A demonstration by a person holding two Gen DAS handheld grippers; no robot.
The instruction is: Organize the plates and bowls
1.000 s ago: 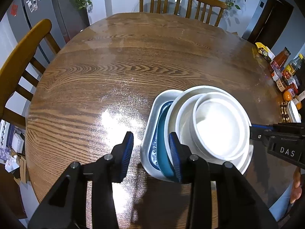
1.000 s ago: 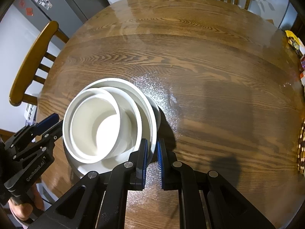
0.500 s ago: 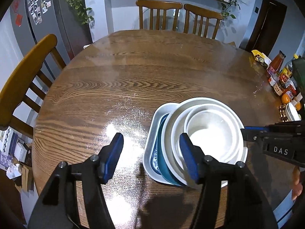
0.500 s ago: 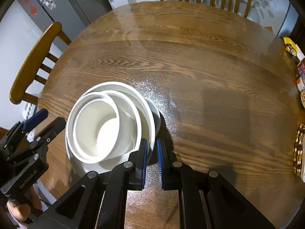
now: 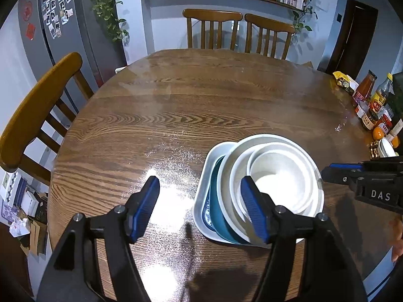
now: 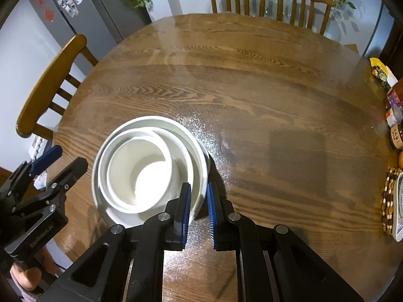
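Observation:
A stack of dishes sits on the round wooden table (image 5: 201, 105): a rectangular white plate (image 5: 205, 196) at the bottom, a teal dish (image 5: 216, 211) on it, then nested white bowls (image 5: 277, 176). My left gripper (image 5: 200, 209) is open and empty, raised above the stack's left edge. In the right wrist view the nested white bowls (image 6: 141, 168) sit left of centre. My right gripper (image 6: 197, 209) is nearly closed and empty, just at the stack's right rim, with a narrow gap between the pads.
Wooden chairs stand at the far side (image 5: 211, 30) and at the left (image 5: 37, 105). Sauce bottles and jars (image 5: 370, 103) crowd the table's right edge, with a beaded trivet (image 6: 389, 201) and oranges. A grey fridge (image 5: 63, 25) stands at the back left.
My left gripper has opened wider and pulled up and back from the stack. My right gripper has also drawn back a little, its narrow gap slightly wider. The dishes have not moved.

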